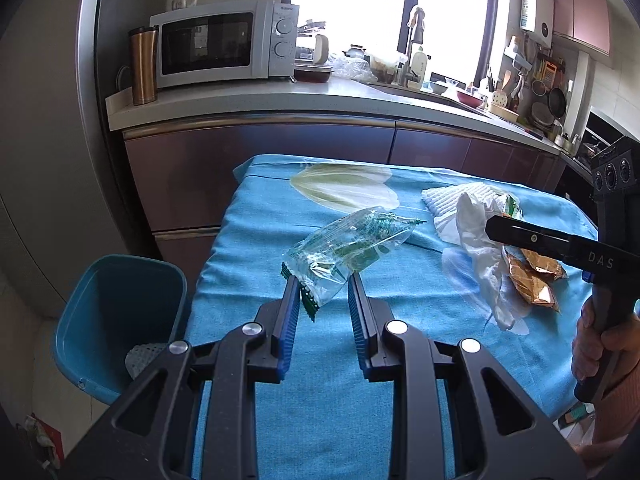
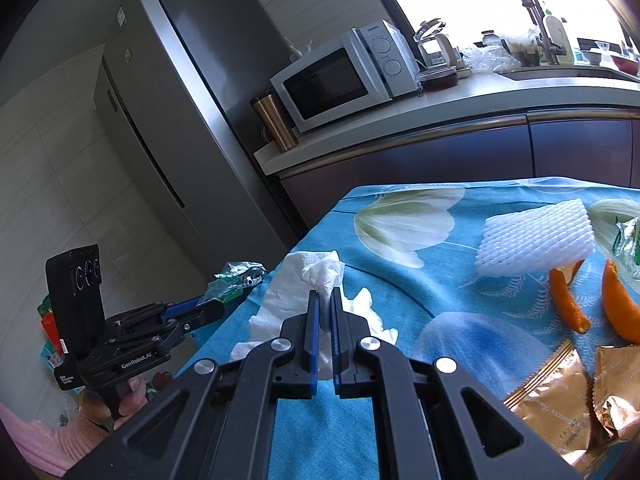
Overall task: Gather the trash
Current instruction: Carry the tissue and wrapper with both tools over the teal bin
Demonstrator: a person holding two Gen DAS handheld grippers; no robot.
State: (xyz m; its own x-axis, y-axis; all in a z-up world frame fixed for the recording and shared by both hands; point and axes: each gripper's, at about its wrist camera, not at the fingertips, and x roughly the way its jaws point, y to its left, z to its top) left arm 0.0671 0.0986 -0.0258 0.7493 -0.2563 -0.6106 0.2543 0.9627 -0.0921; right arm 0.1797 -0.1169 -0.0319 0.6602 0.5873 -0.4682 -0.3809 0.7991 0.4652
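The left tool [image 1: 324, 280] sits open over the near left edge of the tabletop [image 1: 248, 240], its 2 fingers either side of the near end of a clear green-printed wrapper [image 1: 352, 246]. The wrapper's corner lies against the left finger, but the gap stays wide, so nothing is gripped yet. That spot looks chosen on purpose: the blue bin [image 1: 116, 320] stands on the floor just left of the tabletop, so a piece taken here has a short way to go. A white mesh piece already lies in the bin.

The right tool [image 2: 325, 294] is nearly closed, pinching a crumpled white tissue [image 2: 296, 292] between its pads. The tissue spreads limp around the fingers and appears to rest partly on the cloth; whether it is lifted I cannot tell. Thin, soft paper needs a tight pinch like this or it slips out.

Other trash waits further right: a white foam net [image 2: 536, 240], 2 orange peels [image 2: 568, 300], and gold foil wrappers [image 2: 560, 404] beside the right tool. Most of the tabletop's rubbish remains, so the job seems early.
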